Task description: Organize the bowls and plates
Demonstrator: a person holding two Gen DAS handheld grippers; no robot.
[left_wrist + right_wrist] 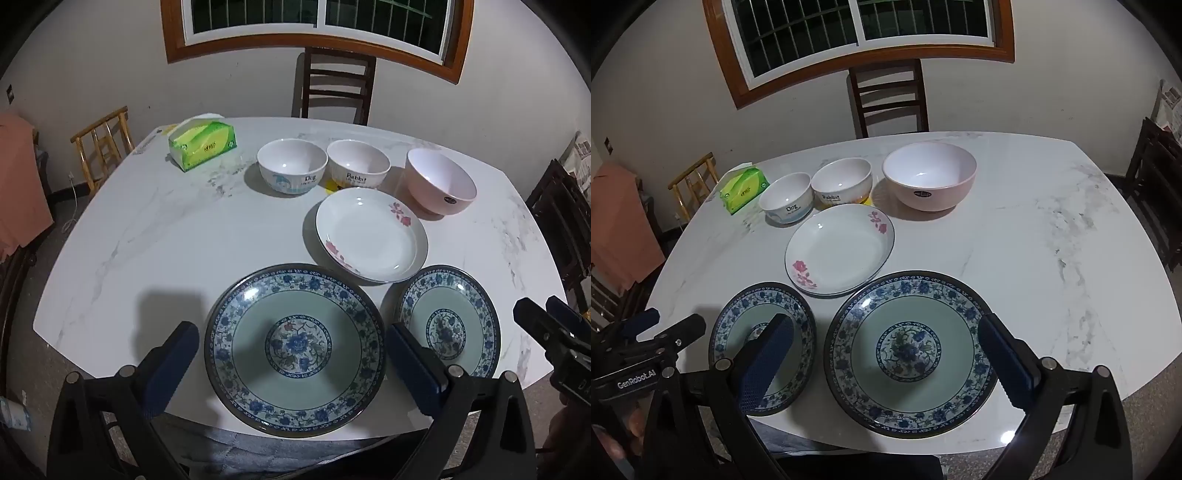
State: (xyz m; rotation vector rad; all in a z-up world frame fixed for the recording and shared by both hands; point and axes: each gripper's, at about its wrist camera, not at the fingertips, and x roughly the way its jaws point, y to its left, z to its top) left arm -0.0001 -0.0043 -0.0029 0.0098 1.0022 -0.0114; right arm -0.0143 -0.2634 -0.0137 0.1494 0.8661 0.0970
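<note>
A large blue-patterned plate [293,349] [912,354] lies at the table's near edge, a small matching plate [448,323] [762,347] beside it. Behind them lies a white plate with pink flowers [371,234] [840,249]. At the back stand a "Dog" bowl [291,166] [786,197], a "Rabbit" bowl [358,166] [842,181] and a pink bowl [439,182] [929,175]. My left gripper [293,350] [661,326] is open above the large plate. My right gripper [886,347] [546,321] is open above it too. Both are empty.
The white marble table [147,236] [1052,240] also holds a green tissue pack [201,146] [744,190] at the back left. Dark chairs stand at the far side [334,86] [888,98] and right [1156,177]; a bamboo chair [103,142] stands left.
</note>
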